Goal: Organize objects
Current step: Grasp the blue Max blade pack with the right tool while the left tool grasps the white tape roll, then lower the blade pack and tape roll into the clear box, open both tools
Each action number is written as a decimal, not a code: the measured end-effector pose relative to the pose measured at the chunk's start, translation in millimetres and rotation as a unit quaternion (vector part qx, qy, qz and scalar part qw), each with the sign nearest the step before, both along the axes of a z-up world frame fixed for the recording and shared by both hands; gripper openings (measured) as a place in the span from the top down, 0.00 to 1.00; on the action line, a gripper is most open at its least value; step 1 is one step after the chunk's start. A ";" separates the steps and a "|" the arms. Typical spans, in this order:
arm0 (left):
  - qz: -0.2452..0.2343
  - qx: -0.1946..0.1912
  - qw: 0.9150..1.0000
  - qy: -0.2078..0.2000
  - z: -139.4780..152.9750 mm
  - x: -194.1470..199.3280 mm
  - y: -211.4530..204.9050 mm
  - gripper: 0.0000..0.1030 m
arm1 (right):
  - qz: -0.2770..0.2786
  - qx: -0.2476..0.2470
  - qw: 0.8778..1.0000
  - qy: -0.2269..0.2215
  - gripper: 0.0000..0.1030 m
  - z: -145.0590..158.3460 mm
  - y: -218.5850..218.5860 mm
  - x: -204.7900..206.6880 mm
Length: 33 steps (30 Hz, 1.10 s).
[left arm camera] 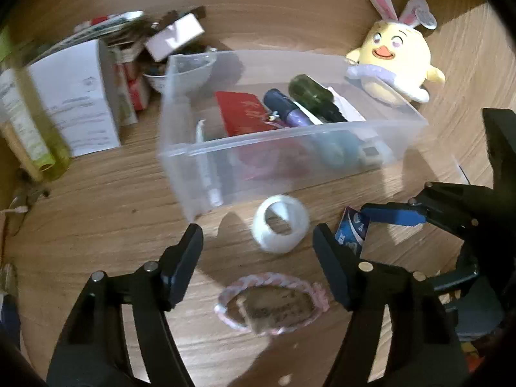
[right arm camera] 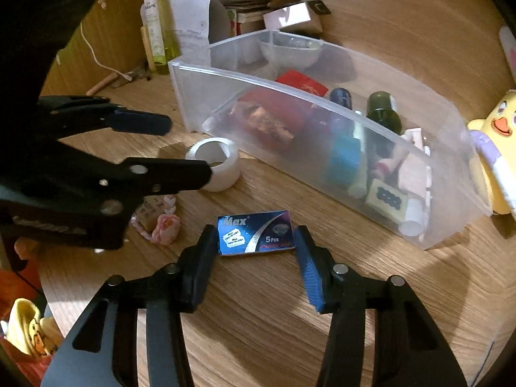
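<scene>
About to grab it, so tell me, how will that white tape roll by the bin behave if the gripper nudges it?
The tape roll is round and seems tilted on the table, so it may roll. It looks hollow, probably light. The smooth surface might slip between the fingers.

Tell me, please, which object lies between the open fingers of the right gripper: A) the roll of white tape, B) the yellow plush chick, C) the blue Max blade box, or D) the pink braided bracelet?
C: the right gripper stands open around the blue Max blade box, flat on the table.
</scene>
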<state>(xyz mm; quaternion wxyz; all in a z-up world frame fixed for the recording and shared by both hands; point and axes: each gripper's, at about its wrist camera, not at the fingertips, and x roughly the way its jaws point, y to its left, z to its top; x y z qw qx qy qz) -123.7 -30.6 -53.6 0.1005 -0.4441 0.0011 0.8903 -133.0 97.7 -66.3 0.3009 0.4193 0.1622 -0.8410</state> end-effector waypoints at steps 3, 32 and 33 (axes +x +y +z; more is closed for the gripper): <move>-0.007 -0.010 1.000 -0.004 -3.2 -7.1 8.9 0.37 | -0.009 -0.005 1.000 0.010 0.56 5.0 9.8 2.6; 0.011 0.010 0.995 0.096 58.7 15.4 15.5 0.62 | -0.103 -0.113 0.985 0.076 0.56 78.8 69.3 -18.4; 0.013 0.011 0.994 0.103 63.4 15.0 16.1 0.62 | -0.106 -0.117 0.984 0.081 0.56 82.8 69.9 -20.6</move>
